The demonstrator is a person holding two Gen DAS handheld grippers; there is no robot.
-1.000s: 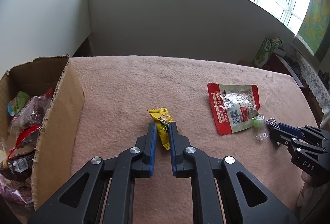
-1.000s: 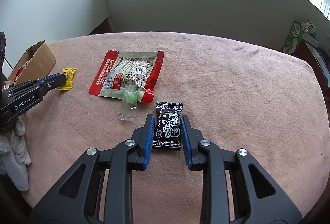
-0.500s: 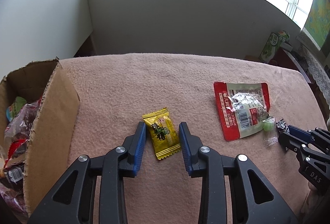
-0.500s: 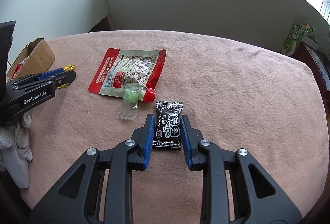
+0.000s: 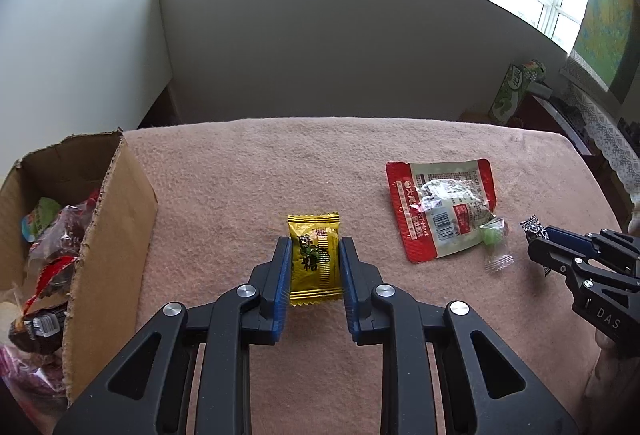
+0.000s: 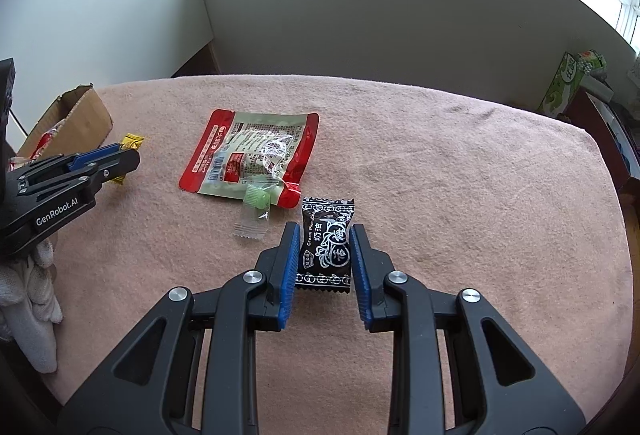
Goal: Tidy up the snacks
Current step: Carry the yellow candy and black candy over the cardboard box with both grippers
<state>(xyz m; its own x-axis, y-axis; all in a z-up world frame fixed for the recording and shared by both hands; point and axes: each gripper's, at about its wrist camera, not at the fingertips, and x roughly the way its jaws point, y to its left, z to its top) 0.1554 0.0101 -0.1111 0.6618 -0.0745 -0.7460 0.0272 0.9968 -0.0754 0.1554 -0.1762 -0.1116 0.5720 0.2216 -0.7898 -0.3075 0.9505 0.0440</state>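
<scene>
Both grippers clamp wrapped candies lying flat mid-table, left gripper (image 5: 313, 263) on yellow candy (image 5: 315, 259), right gripper (image 6: 325, 255) on black plum candy (image 6: 326, 245), seemingly bound for the cardboard box (image 5: 114, 231) at the left edge.

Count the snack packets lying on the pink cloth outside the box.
4: a yellow candy between the left gripper's fingers, a black candy between the right's, a red pouch mid-cloth, and a green candy at its corner.
</scene>
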